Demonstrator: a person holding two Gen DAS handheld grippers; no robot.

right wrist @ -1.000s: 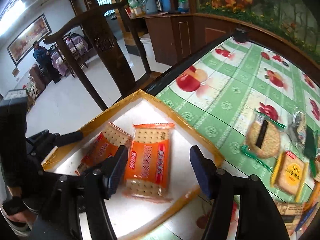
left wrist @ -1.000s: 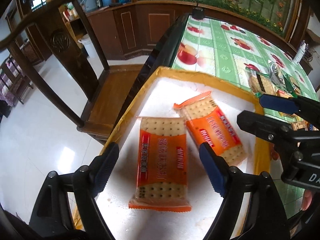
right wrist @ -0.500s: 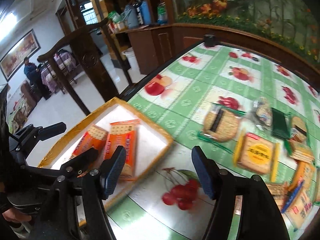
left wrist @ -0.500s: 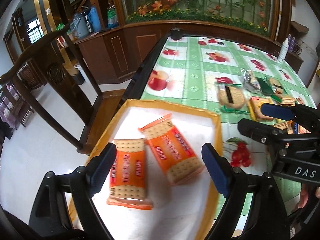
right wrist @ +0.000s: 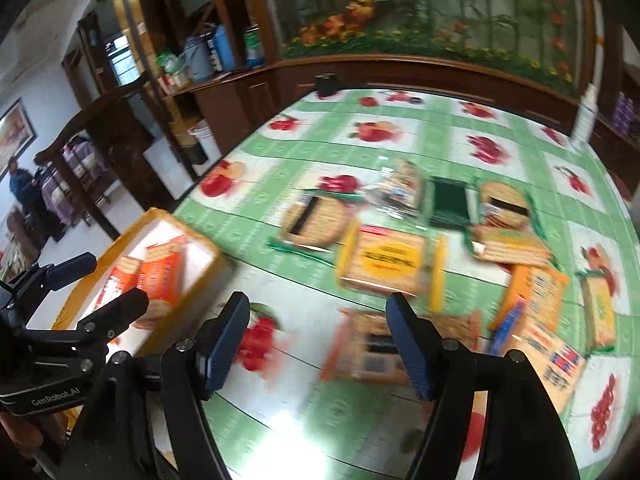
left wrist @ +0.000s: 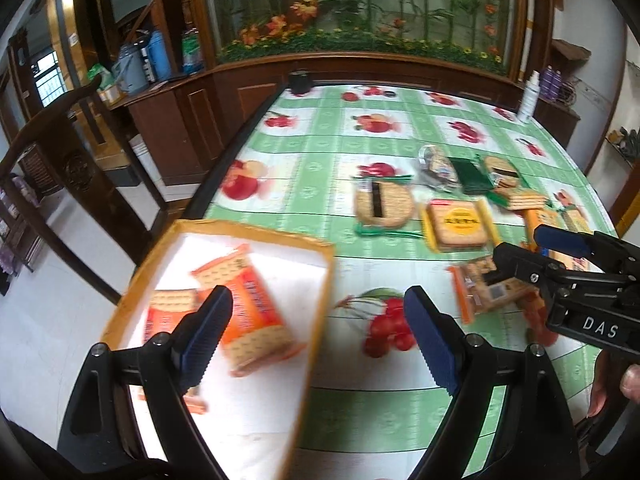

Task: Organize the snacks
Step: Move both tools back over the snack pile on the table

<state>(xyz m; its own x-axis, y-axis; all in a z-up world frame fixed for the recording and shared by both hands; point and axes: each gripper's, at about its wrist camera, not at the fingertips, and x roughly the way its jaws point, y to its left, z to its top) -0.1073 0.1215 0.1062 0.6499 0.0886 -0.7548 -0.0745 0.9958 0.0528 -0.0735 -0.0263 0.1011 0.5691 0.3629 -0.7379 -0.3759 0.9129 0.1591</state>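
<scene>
A yellow-rimmed tray [left wrist: 256, 234] with a white floor holds two orange cracker packs [left wrist: 248, 308]. My left gripper [left wrist: 318, 336] hangs open over the tray's right rim and the tablecloth, with nothing between its fingers. My right gripper [right wrist: 318, 344] is over the cloth right of the tray [right wrist: 160, 216]; its jaws are opening and grip nothing. A blurred orange pack [right wrist: 368, 352] lies on the table below its fingers. Loose snacks lie beyond: a round cracker pack [right wrist: 316, 216], a yellow pack [right wrist: 388, 264] and several more to the right. The right gripper [left wrist: 560, 252] also shows at the left wrist view's right edge.
A dark wooden chair [left wrist: 60, 152] stands left of the table, by the tray. A black object [left wrist: 299, 82] and a white bottle [left wrist: 530, 98] stand at the table's far edge. Wooden cabinets and a planter run behind. A person [right wrist: 18, 180] sits far off at the left.
Both grippers have swung right, from above the tray to over the tablecloth and the loose snacks. Both pairs of jaws stand wider. The two orange packs stay in the tray.
</scene>
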